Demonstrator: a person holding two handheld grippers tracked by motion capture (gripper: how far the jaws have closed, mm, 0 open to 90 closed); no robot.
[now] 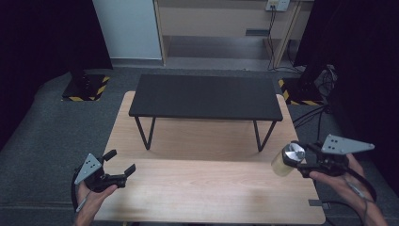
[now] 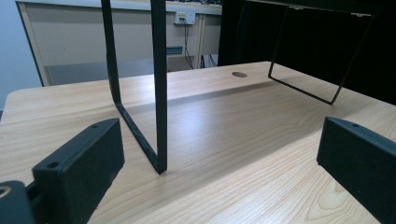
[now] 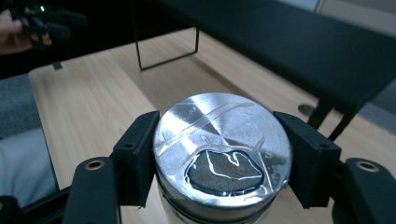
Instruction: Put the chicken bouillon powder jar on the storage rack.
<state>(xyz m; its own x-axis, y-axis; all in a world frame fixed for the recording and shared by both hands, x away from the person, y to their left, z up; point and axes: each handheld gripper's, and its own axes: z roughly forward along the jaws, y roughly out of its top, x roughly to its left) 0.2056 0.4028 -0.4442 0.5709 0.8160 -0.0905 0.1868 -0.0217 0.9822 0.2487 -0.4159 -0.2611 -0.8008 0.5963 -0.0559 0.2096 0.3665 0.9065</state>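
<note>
Between the right gripper's pads, clamped, silver-lidded jar, above table edge, left gripper open

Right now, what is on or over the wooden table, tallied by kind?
Black metal-legged shelf: 1
Jar with silver lid, held in the right gripper: 1
Handheld grippers, counting the left gripper: 2
Total: 4

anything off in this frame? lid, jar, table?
One oddity: the jar's silver lid has a torn, irregular hole showing something dark inside, with creased film across the top. The right gripper clamps it at the lid, above the wooden table's right edge. Nothing is spilled.
</note>
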